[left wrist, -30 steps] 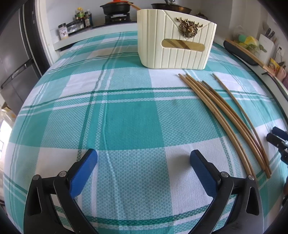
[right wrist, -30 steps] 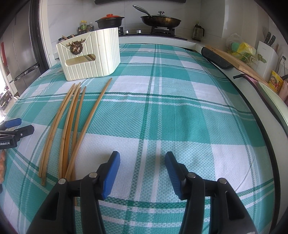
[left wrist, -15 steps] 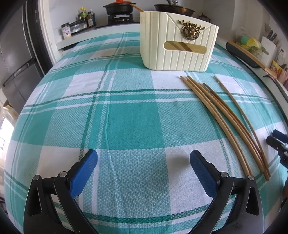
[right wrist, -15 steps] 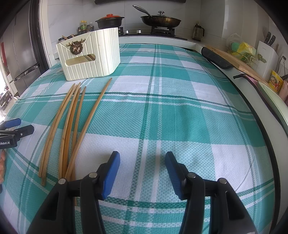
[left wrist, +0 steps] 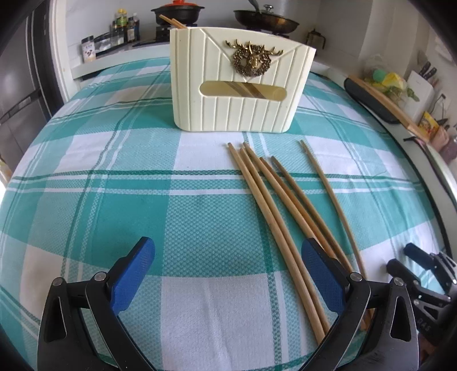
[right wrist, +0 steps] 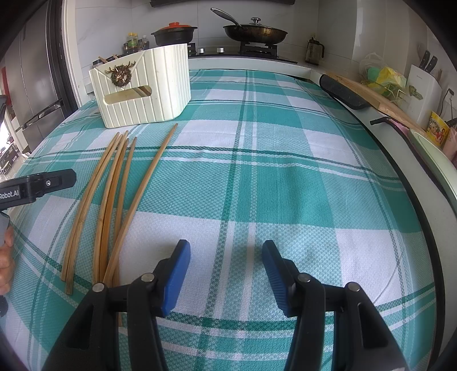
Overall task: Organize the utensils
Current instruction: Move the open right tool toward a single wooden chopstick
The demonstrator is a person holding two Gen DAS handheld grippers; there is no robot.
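Chopsticks (left wrist: 274, 199) of pale bamboo lie loose on the tabletop (left wrist: 114, 199), which is covered with a teal and white checked cloth. Six can be counted in the left wrist view: five close together in a fan, their far tips just short of the holder, and one thinner stick (left wrist: 328, 194) lying apart to the right of them. In the right wrist view the same bundle (right wrist: 111, 194) runs from near left toward the far holder, with the outer stick (right wrist: 145, 188) angled away to the right and crossing the bundle at its near end.

A cream ribbed utensil holder (left wrist: 242, 82) stands upright at the far side of the cloth, with a brass stag-head emblem (left wrist: 252, 58) above a slot-shaped window. Two chopstick ends (left wrist: 171, 21) stick out of its top left corner.

The left gripper (left wrist: 228, 269) hovers low over the cloth, jaws wide and empty; its right finger overlaps the near ends of the bundle, though whether it touches them cannot be told. The right gripper (right wrist: 225, 271) sits just to the right of the sticks, jaws also spread and holding nothing. Each gripper shows at the edge of the other's view.

Beyond the tabletop are a stove with a frying pan (right wrist: 254, 31) and a red-lidded pot (right wrist: 174, 32).
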